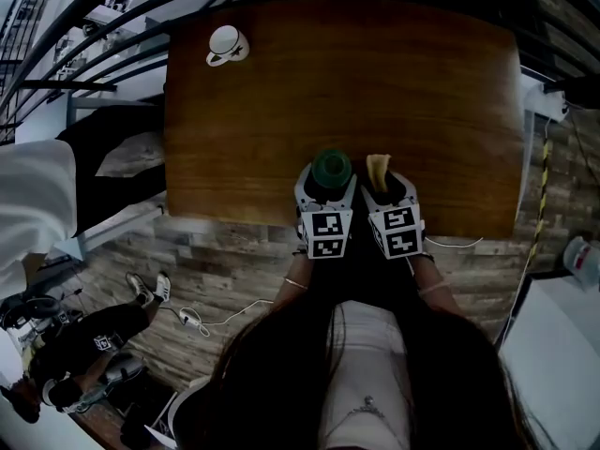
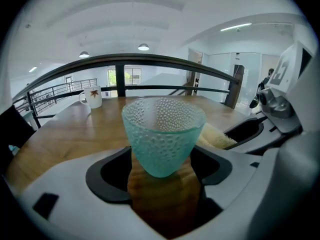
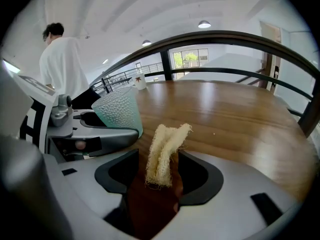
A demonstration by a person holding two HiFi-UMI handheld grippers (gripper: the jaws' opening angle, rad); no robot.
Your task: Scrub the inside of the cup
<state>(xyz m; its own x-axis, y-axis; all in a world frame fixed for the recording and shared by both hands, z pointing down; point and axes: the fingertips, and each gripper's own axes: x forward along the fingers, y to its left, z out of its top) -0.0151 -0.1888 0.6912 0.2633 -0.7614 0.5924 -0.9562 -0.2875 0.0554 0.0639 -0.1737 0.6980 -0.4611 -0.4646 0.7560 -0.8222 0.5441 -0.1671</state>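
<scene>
Loosely between open jaws, cup (image 2: 163, 134), loofah (image 3: 162, 154)

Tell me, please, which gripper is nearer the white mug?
Left. The left gripper is at the near edge, right of the white mug; the right gripper farther right.

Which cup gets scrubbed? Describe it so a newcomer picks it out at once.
On the wooden table, look at the near edge, where the left gripper has its open jaws either side of the thing. It is the dimpled teal glass cup, with no handle, unlike the white handled mug at the far corner and the pale loofah strip beside it.
</scene>
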